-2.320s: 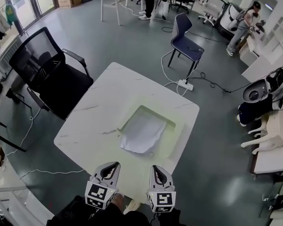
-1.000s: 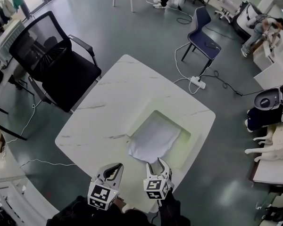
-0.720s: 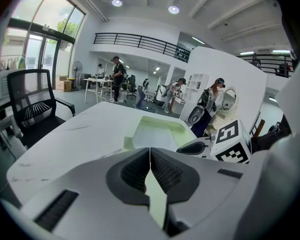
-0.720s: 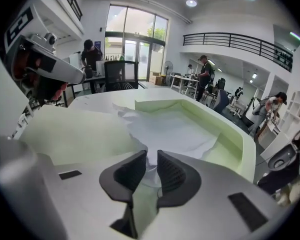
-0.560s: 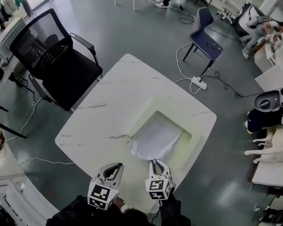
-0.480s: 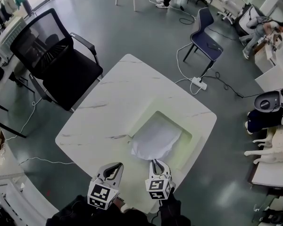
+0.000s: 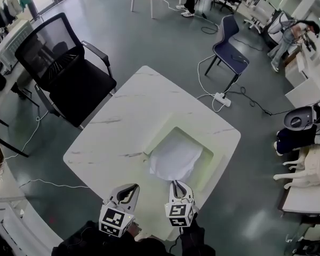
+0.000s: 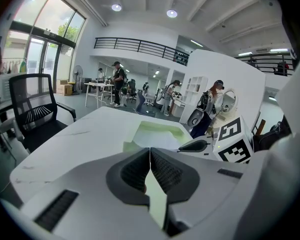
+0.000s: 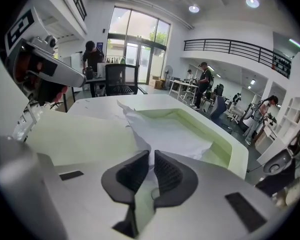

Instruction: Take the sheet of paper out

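Observation:
A crumpled white sheet of paper (image 7: 176, 156) lies in a shallow pale green tray (image 7: 215, 161) on the white marble table (image 7: 122, 127); its near edge overhangs the tray's front rim. My right gripper (image 7: 175, 184) is at that near edge. In the right gripper view its jaws (image 9: 151, 157) are closing, with the sheet (image 9: 175, 133) pinched between the pads and its edge raised off the tray (image 9: 233, 151). My left gripper (image 7: 127, 190) hangs over the table's near edge, left of the tray, its jaws (image 8: 150, 151) shut on nothing.
A black mesh office chair (image 7: 58, 73) stands at the table's far left. A blue chair (image 7: 229, 49) and a power strip (image 7: 222, 99) with cables sit on the floor beyond the table. People stand at desks far back.
My right gripper came forward to the sheet's near edge and its jaws went from wide apart to pinched on the paper, then lifted slightly. The left gripper stayed put.

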`<state>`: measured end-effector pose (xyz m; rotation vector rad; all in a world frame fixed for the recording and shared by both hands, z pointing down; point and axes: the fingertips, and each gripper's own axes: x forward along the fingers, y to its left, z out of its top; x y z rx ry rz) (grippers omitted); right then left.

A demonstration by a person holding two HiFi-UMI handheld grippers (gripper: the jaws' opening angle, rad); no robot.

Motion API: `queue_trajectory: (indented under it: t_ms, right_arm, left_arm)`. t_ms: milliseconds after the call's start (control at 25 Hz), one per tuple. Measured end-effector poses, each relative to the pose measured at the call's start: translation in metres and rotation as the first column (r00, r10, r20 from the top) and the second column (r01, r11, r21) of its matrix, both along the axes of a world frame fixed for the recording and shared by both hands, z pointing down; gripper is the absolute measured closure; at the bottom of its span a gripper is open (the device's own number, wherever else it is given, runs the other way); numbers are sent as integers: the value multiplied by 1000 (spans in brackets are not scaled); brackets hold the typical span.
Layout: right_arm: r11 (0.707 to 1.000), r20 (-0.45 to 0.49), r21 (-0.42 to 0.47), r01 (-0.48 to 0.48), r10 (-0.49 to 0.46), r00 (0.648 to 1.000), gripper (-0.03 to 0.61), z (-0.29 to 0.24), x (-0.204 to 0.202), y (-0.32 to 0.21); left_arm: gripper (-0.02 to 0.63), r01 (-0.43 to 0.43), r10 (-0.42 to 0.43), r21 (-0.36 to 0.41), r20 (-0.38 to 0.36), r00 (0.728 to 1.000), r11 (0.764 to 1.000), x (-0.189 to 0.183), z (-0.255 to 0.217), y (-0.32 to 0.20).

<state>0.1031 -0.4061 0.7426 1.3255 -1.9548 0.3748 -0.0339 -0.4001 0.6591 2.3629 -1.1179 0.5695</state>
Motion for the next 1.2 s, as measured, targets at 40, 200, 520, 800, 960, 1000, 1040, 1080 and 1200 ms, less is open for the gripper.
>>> queue_trajectory:
  t_ms: [40,200,520,800,960,1000,1040,1080,1200]
  right_arm:
    - [1000,3,9,-1,1,1000,528,-5,1,2]
    - [999,11,42,7,-7,1000,529,-26,0,13]
    - [994,12,108,11,-12,1000,534,-69,-4,56]
    - [983,22,182,2,-6,1000,537,-113,1,109]
    - [973,33,230,-9,2,999,538,-140,5,143]
    - [971,36,241,-14,5,999,538,-147,6,152]
    - [968,39,251,-19,9,999,538,-153,8,162]
    - [965,42,262,-24,14,999,538,-160,11,173]
    - [955,43,296,-38,27,999,540,-179,19,206]
  left_arm:
    - [589,-2,2,4,-1,1000,1000,1,-3,3]
    - [589,-2,2,26,-3,1000,1000,2,-16,18]
    - [589,11,-10,85,-15,1000,996,-3,-50,63]
    - [589,18,-15,147,-27,1000,989,2,-83,116]
    - [589,7,-1,181,-35,999,983,8,-102,151]
    - [589,2,5,190,-35,999,982,10,-106,161]
    - [589,-3,10,199,-35,999,980,13,-111,170]
    - [589,-7,15,209,-36,999,978,15,-116,180]
    - [589,-19,29,238,-39,999,971,23,-130,208]
